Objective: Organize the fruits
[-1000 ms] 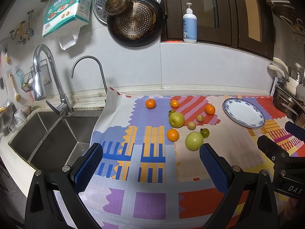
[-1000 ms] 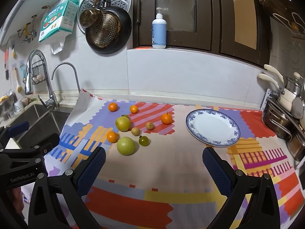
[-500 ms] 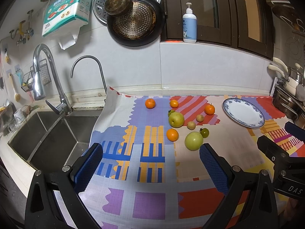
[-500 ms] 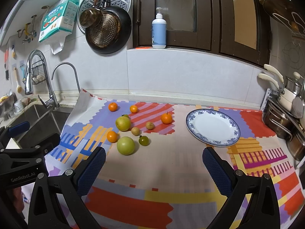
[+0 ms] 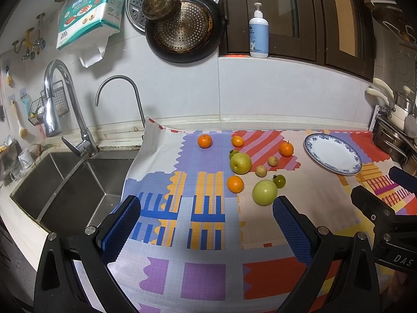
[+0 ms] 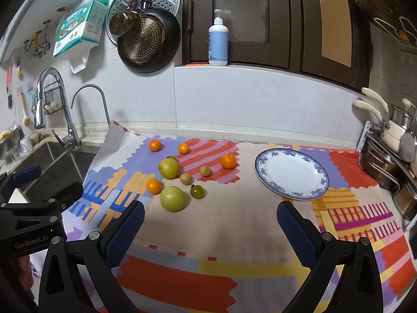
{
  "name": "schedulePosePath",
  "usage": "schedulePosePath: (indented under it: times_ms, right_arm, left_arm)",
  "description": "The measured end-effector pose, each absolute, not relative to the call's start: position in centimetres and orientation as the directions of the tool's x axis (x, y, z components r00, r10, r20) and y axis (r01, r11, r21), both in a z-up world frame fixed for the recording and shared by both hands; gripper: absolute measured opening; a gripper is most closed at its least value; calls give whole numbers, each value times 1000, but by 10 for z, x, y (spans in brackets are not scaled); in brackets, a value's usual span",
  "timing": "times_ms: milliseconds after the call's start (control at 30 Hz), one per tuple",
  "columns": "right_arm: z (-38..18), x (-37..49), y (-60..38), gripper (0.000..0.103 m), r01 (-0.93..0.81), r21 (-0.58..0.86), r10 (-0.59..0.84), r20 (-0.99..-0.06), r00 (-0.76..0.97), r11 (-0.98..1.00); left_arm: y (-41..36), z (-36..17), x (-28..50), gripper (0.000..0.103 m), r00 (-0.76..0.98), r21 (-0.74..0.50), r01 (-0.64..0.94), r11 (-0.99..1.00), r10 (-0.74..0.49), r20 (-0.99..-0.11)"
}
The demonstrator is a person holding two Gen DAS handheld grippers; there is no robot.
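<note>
Evidently poised to begin sorting, both the left gripper (image 5: 206, 224) and right gripper (image 6: 209, 228) gaped wide and empty low in frame, fruits (image 6: 172, 198) scattered center-left beside a bare blue-rimmed plate (image 6: 292, 173).

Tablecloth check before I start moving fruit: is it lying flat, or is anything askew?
Not quite flat. The tablecloth's left edge curls up beside the sink and overhangs the basin. The fruit sits loose on the cloth; the plate is bare. Nothing looks spilled or damaged.
</note>
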State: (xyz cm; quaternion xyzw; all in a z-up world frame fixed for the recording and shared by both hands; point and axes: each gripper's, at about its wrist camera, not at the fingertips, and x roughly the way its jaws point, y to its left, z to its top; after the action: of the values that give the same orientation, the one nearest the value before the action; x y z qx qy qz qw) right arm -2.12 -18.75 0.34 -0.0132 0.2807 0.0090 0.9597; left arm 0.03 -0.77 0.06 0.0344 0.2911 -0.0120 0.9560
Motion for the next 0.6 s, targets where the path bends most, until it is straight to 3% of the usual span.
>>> schedulePosePath:
  times_ms: [600]
  right_arm:
    - [-3, -4, -185, 102, -45, -17, 28, -566, 824, 999]
  left_arm:
    - [-10, -9, 16, 103, 817, 59, 63, 996, -18, -576]
